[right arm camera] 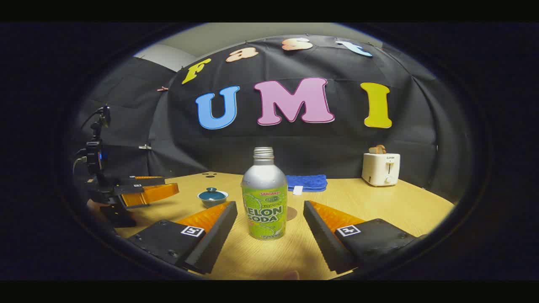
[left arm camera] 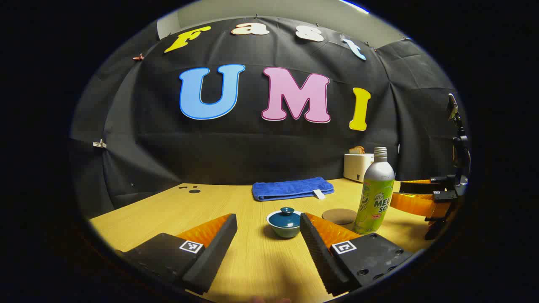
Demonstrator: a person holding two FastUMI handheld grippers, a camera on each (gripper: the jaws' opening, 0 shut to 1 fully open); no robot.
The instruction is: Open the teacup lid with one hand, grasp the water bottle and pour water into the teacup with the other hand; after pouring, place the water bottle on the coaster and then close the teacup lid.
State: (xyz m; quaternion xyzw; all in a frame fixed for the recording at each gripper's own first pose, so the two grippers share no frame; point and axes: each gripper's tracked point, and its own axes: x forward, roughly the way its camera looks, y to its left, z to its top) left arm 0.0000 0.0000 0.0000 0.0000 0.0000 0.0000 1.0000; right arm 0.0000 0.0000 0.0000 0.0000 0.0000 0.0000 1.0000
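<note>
The left gripper is spread wide and holds nothing. The teacup stands on the table ahead of it, in line with the gap between the fingers and close against the tip of one finger, without visible contact. The lid sits on the teacup.

The bottle stands upright beside the teacup, uncapped. The coaster lies flat between teacup and bottle, just beside the bottle's base and behind it.

The right gripper is also spread wide and empty. The bottle stands upright between and just ahead of its fingertips, centred in the gap, with clearance on both sides.

Beyond the bottle, a folded blue towel lies toward the rear of the table. A toaster stands well apart from the bottle, at the table's rear edge.
</note>
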